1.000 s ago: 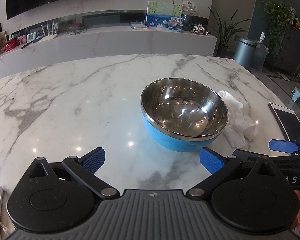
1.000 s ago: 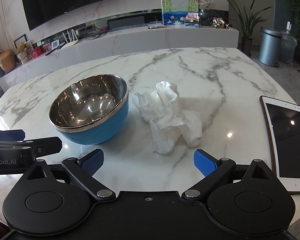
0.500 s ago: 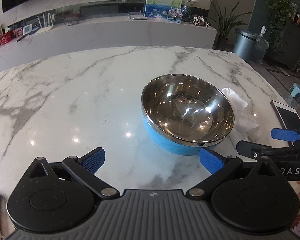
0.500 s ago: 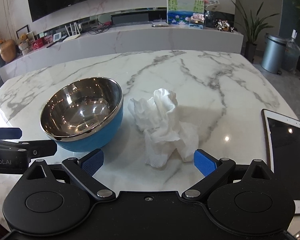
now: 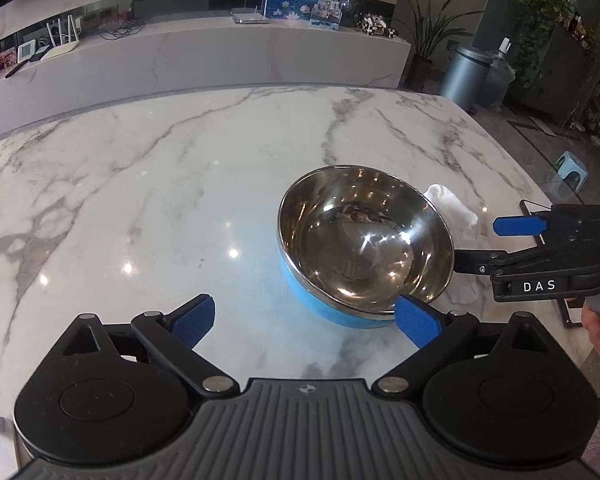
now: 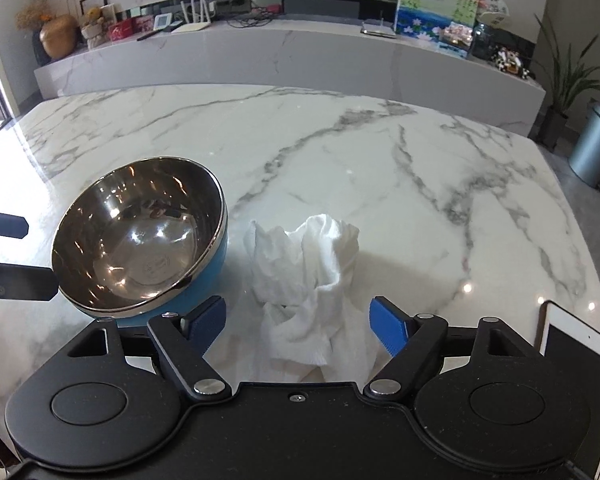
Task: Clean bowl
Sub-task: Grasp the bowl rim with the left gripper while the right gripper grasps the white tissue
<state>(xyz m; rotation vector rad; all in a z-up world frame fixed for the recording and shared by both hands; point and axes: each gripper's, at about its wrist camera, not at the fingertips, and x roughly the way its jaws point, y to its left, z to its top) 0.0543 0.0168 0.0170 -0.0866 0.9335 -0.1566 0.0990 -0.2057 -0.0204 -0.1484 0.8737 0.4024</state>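
A steel bowl with a blue outside [image 5: 360, 248] stands on the white marble table [image 5: 140, 200]; it also shows in the right wrist view [image 6: 140, 240]. A crumpled white cloth [image 6: 312, 272] lies just right of the bowl; only its far edge [image 5: 452, 208] shows in the left wrist view. My left gripper [image 5: 304, 320] is open, its right finger at the bowl's near rim. My right gripper [image 6: 298, 322] is open, its fingers on either side of the cloth's near part. The right gripper also shows from the side [image 5: 512, 240].
A white tablet [image 6: 572, 364] lies at the table's right edge. A long marble sideboard [image 6: 300, 60] with pictures and small items stands behind the table. A grey bin [image 6: 596, 148] and plants stand on the floor at the far right.
Both grippers have moved forward and lower. The left finger has come up to the bowl's rim. The right gripper has closed in on the cloth, which now lies between its fingers.
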